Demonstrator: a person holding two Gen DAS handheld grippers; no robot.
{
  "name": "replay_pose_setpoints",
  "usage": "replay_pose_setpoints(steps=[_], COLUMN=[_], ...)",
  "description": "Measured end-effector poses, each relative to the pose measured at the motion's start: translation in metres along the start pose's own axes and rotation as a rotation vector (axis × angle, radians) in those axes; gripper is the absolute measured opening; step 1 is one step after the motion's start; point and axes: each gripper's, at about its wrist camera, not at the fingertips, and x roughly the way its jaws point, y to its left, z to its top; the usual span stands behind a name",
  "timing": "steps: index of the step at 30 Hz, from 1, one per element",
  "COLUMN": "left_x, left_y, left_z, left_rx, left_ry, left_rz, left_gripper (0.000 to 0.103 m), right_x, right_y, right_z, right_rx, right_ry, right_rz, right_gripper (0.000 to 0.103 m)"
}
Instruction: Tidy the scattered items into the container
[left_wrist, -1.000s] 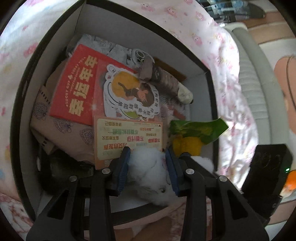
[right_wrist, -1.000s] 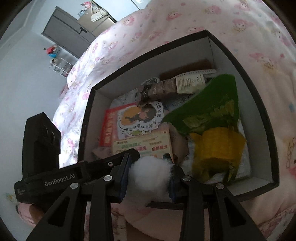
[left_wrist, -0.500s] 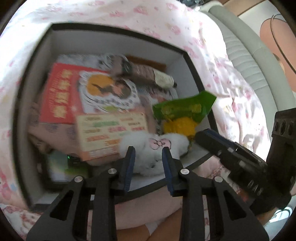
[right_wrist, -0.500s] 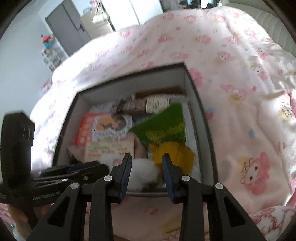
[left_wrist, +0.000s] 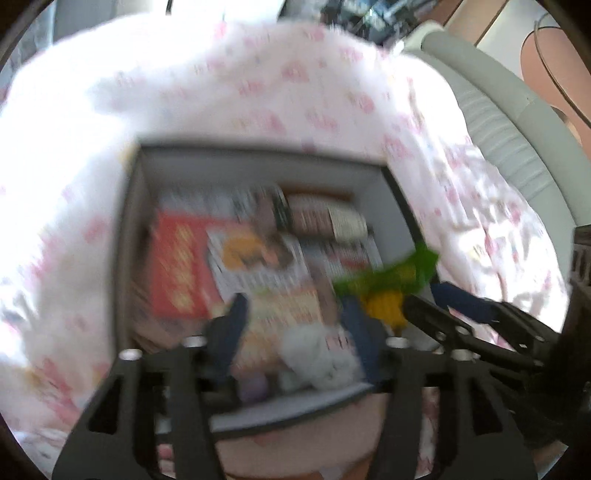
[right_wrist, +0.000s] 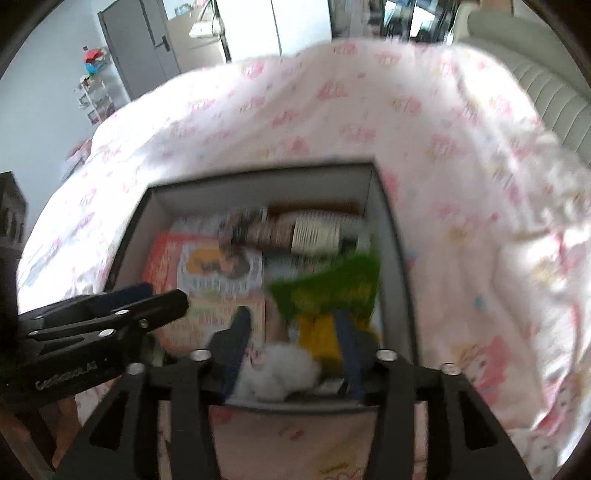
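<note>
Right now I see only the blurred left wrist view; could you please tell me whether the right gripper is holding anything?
Observer: No. The right gripper is open, and the fluffy white plush toy lies in the black-rimmed cardboard box below its fingers.
Operator: Thank you. What stands beyond the bed, outside my frame?
Observer: A grey door, with a small white shelf rack beside it.

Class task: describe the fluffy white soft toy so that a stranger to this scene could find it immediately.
Start at the black-rimmed open cardboard box on the pink printed bedspread. Look inside at its near edge, beside the yellow-and-green snack packet. The fluffy white soft toy is the only furry thing among flat printed cards and packets.
</note>
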Motion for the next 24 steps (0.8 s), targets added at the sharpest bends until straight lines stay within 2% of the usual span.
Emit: replay_pose_setpoints(steps=[1, 2, 5, 9, 13, 17, 24], left_x=[-0.009, -0.019, -0.051, -0.097, -0.127, -0.144, -0.168], left_y=[-0.001, -0.002, -0.003, -0.009, -0.017, -0.022, -0.028], left_z=[0.006, 0.011, 0.024, 0.025, 0.008, -0.016, -0.062], left_rx=[0.011, 0.021, 0.038, 0.023, 0.033, 0.030, 0.040], left_ry=[-0.043, -0.082, -0.184, -0.304, -0.344, -0.335, -0.335], left_rz=[0.026, 0.051, 0.119, 0.135, 0.147, 0.155, 0.186], left_gripper=[0.080, 0.083, 0.099, 0.102, 0.102, 0.102, 0.102], right_x=[-0.009, -0.018, -0.049, -0.090, -0.118, -0.138, -0.156], right_y=[0.002, 0.003, 0.009, 0.016, 0.026, 0.031, 0.016], right_z=[0.007, 0.012, 0.028, 0.031, 0.015, -0.011, -0.056], right_rx=[-0.001, 0.003, 0.023, 0.046, 0.016, 0.018, 0.089], right_ry=[-0.029, -0.054, -0.140, -0.222, -0.247, -0.269, -0.300], right_rz=[-0.028, -0.054, -0.108, -0.120, -0.117, -0.124, -0.175], right_gripper=[0.054, 0.060, 0.066, 0.074, 0.079, 0.080, 0.080])
